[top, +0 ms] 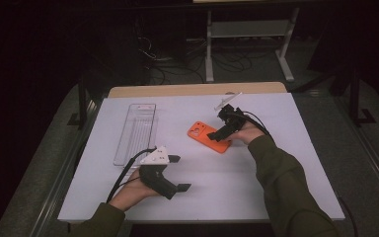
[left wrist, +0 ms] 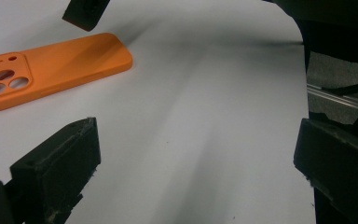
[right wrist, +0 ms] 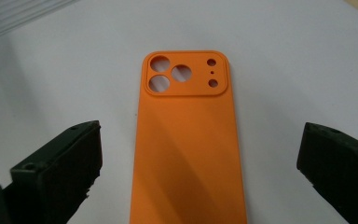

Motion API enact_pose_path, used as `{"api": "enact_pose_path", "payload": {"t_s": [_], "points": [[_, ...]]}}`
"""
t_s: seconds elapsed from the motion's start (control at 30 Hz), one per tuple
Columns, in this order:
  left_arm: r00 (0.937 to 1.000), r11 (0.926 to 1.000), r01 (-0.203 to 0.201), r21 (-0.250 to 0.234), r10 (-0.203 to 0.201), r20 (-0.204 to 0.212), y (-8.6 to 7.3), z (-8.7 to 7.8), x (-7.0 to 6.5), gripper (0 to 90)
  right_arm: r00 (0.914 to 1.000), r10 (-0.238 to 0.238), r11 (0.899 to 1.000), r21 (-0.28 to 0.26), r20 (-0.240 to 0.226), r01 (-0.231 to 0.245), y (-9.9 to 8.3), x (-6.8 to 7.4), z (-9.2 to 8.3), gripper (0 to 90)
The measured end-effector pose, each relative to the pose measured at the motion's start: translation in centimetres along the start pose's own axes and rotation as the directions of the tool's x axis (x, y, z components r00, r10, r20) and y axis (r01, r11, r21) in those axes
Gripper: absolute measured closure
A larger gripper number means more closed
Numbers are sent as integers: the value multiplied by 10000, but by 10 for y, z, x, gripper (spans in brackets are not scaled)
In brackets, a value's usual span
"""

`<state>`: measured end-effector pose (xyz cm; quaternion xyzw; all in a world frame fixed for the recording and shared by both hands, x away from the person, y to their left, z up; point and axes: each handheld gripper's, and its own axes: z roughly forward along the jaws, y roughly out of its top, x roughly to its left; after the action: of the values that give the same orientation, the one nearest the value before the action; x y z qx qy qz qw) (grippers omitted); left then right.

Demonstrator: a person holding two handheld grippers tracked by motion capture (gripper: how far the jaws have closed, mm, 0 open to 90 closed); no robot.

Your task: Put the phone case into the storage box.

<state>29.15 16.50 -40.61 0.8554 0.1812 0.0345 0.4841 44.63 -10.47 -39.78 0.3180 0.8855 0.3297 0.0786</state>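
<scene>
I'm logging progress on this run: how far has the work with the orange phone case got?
Nothing looks done yet: the phone case lies flat on the table, camera cut-outs up. In hand: the right gripper is lined up over it, jaws open on either side, not gripping. Left: closing and lifting. The left gripper waits open; the clear tray holds nothing.

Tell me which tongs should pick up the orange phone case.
Right. The right tongs stand open astride the orange phone case; the left tongs sit apart, nearer the table's front edge.
</scene>
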Motion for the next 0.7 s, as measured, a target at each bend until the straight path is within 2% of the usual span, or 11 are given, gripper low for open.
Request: {"api": "enact_pose_path", "payload": {"t_s": [0.3,0.5,0.67,0.7], "points": [[10000,10000,-72,22,72,23,0,0,1,0,10000,-85,9997,218,-52,86,-2,-3,10,0],[10000,10000,-59,-1,59,38,0,0,0,0,9997,-30,9985,544,-236,43,-4,-3,19,0],[10000,10000,-71,10,71,42,0,0,1,0,9996,-217,9968,771,-196,232,-5,-3,26,0],[10000,10000,-56,-15,56,44,0,0,1,1,9995,-86,9964,838,-298,111,-5,-2,26,0]]}}
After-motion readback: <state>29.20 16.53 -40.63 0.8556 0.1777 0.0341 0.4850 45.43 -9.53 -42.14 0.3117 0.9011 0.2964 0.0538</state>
